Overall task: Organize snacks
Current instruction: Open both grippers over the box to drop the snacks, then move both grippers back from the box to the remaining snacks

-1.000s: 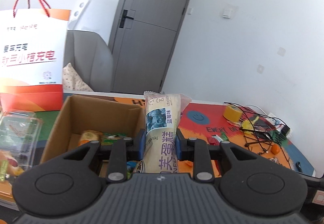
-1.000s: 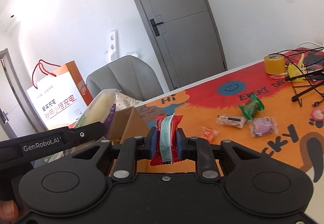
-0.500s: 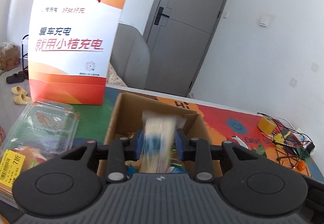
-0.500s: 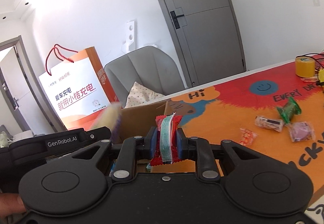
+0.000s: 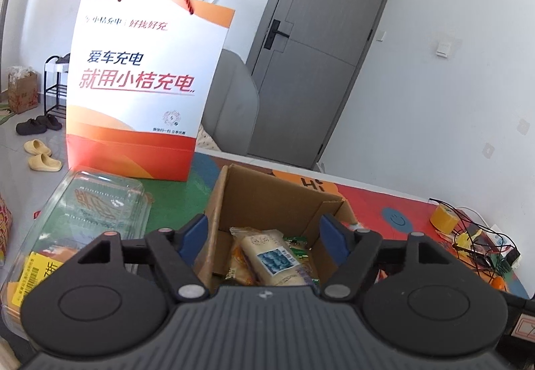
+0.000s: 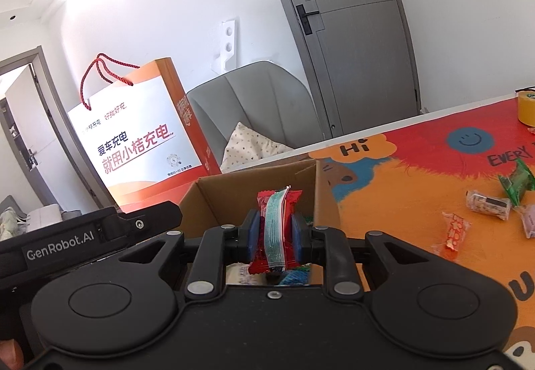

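Your left gripper (image 5: 264,233) hangs over the open cardboard box (image 5: 264,199) with its fingers (image 5: 194,233) spread wide and nothing between them. The long pale cake packet (image 5: 272,261) lies inside the box on the other wrappers, so that piece looks delivered. The box stands near the tabletop's (image 6: 418,176) far edge, just in front of the white-and-orange paper bag (image 5: 140,85), with a clear plastic clamshell (image 5: 83,222) beside it on the left.

Your right gripper (image 6: 275,231) is clamped on a small red snack packet (image 6: 276,229), held upright by its middle so the sealed ends stick out above and below the fingers. It sits at the near side of the box, about over the opening, which reads as lined up for a drop (whether it fully clears the near wall I cannot tell). Opening the fingers there should let it fall in.

More remains: a green wrapped sweet (image 6: 516,182), a clear-wrapped bar (image 6: 488,204) and an orange packet (image 6: 454,234) lie loose toward the tabletop's right side, well apart from the box. Being light and crinkly, they may slip if pinched at an edge.
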